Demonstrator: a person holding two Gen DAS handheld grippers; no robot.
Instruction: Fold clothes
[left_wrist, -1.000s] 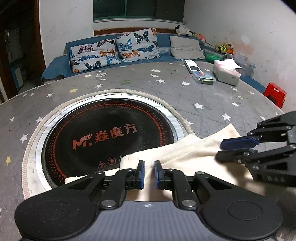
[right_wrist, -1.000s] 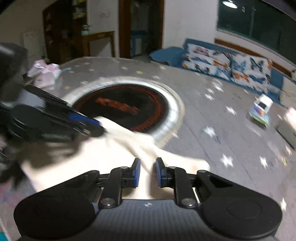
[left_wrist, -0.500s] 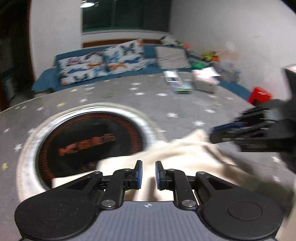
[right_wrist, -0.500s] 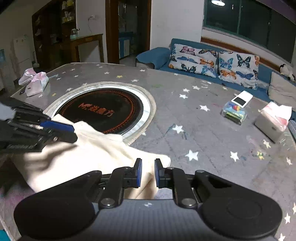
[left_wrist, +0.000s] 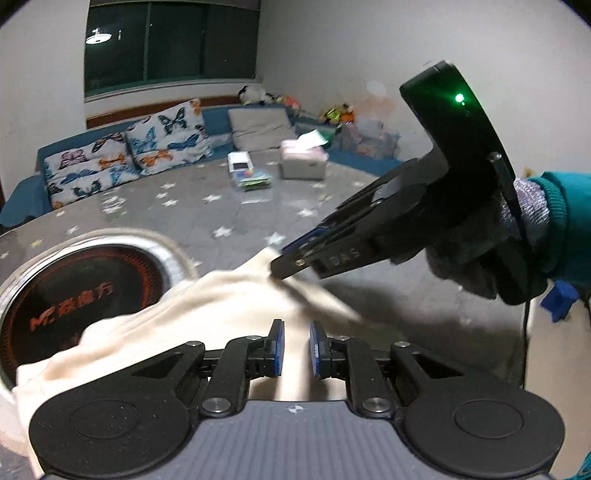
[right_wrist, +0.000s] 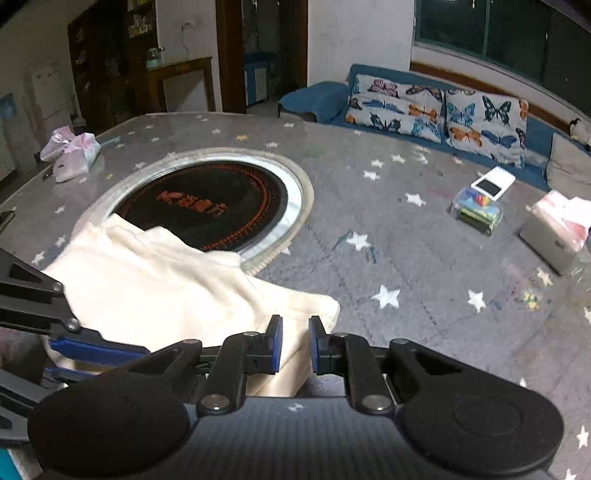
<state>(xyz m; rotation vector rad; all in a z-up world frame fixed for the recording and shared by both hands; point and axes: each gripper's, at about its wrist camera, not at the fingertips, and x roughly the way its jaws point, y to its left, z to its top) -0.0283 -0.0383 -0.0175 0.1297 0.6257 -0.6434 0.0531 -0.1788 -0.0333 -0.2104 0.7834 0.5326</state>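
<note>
Lifted since a second ago, both grippers pinch the cream garment (left_wrist: 221, 295): left gripper (left_wrist: 294, 347) at lower centre, right gripper (left_wrist: 284, 264) mid-frame, jaws pressed on cloth, over the grey star-print table (left_wrist: 229, 206) beside the cooktop (right_wrist: 221, 199).

Between my matt black plastic gripper fingers (right_wrist: 295, 345) lies soft cream fleece cloth (right_wrist: 155, 280); beyond it, a glossy black glass hotplate (right_wrist: 207, 203).
</note>
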